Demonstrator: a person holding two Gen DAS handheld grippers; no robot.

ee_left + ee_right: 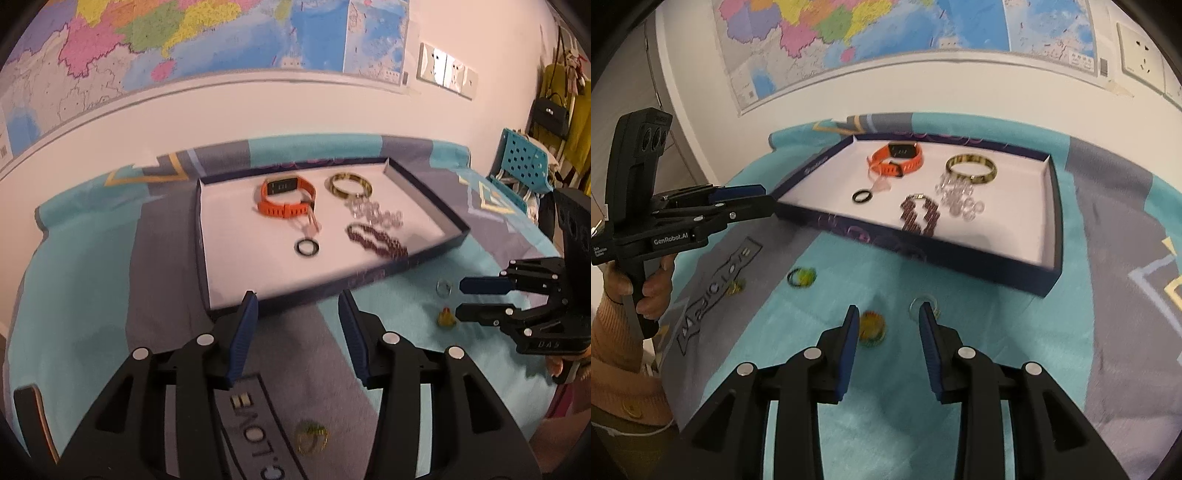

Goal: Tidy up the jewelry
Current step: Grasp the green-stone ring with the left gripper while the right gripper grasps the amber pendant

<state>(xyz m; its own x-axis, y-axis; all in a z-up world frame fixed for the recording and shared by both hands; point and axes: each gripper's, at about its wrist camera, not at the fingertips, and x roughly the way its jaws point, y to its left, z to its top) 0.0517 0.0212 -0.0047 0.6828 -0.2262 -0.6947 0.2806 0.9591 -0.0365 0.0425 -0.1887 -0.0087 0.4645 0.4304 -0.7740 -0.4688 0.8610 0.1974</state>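
Note:
A shallow navy tray (pixel 424 254) (pixel 1049 280) with a white floor holds an orange watch (pixel 284 197) (pixel 899 158), a gold bangle (pixel 349 184) (pixel 971 169), a clear bead bracelet (pixel 376 214) (pixel 958 199), a dark red bead bracelet (pixel 376 242) (pixel 919 216) and a black ring (pixel 307 246) (pixel 862 196). On the cloth lie a clear ring (pixel 444 288) (pixel 923 304), a yellow-orange ring (pixel 445 317) (pixel 871 326), a green-yellow ring (pixel 312 437) (pixel 801 277) and another small ring (pixel 735 288). My left gripper (pixel 297 306) (pixel 768 201) is open and empty before the tray. My right gripper (pixel 888 315) (pixel 460 297) is open and empty above the two near rings.
A teal and grey cloth (pixel 92 295) (pixel 997 332) covers the table. A map hangs on the wall (pixel 184 44) behind. A blue perforated chair (pixel 524 158) and hanging bags stand at the far right.

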